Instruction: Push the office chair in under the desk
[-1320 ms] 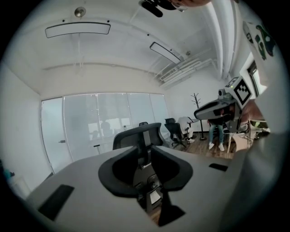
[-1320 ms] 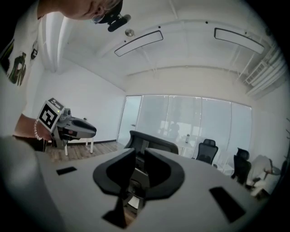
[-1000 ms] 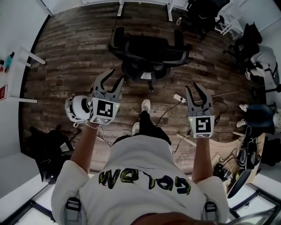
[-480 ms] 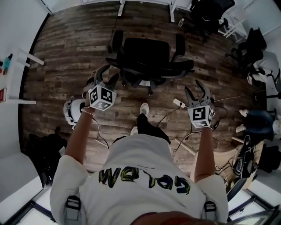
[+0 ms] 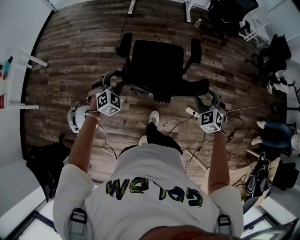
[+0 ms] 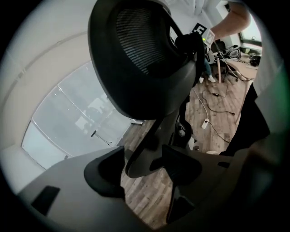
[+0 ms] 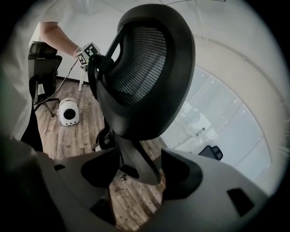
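Note:
The black office chair (image 5: 157,65) stands on the wood floor with its mesh backrest (image 6: 145,54) toward me. White desk legs (image 5: 187,9) show at the top edge, beyond the chair. My left gripper (image 5: 117,79) is at the backrest's left side and my right gripper (image 5: 208,96) at its right side. Both sets of jaws have just been opening and stand wide. In the left gripper view the backrest's frame edge passes between the jaws of the left gripper (image 6: 142,163), with gaps either side. The right gripper (image 7: 140,170) straddles the backrest (image 7: 145,77) the same way.
A white round device (image 5: 75,117) sits on the floor at my left. A power strip with cables (image 5: 191,111) lies at my right. Other black chairs (image 5: 229,14) stand at the upper right and a white table leg (image 5: 28,61) at the left.
Both grippers have moved forward and down to the two sides of the chair's backrest. Their jaws have spread wider. The chair now sits closer below me.

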Available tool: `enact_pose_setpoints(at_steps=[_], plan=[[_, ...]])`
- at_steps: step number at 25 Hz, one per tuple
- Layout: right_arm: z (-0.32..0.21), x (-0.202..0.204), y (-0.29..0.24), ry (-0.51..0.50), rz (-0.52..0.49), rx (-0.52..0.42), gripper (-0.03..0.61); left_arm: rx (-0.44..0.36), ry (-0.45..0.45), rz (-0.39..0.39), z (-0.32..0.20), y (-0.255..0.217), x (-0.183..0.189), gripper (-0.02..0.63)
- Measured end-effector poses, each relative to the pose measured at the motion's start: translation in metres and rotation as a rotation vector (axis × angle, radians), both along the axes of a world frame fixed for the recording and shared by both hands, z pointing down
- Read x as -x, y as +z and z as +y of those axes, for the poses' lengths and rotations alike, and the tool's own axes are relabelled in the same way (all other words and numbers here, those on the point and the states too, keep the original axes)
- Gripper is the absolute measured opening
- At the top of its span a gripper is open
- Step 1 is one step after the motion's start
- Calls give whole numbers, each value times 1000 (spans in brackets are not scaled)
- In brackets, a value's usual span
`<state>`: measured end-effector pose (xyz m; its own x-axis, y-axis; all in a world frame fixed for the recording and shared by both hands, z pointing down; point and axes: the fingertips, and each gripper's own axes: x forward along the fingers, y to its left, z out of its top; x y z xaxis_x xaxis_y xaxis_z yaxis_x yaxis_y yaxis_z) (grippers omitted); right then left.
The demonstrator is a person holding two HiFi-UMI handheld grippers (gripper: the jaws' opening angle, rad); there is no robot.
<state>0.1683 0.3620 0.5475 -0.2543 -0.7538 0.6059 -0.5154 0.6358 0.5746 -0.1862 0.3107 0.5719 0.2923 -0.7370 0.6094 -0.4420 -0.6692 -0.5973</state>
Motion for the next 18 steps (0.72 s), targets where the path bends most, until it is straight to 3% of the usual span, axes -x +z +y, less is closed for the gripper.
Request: enact_pose_setpoints(at_steps=[3, 5, 18], plan=[[-11, 7, 17, -21, 27, 12, 285, -3, 13, -47, -9, 7, -2, 241], [-18, 7, 21, -13, 49, -7, 173, 9, 27, -45, -11, 9, -4, 213], [-57, 0, 20, -2, 44, 2, 152, 26, 7, -46, -47, 9, -9, 204]])
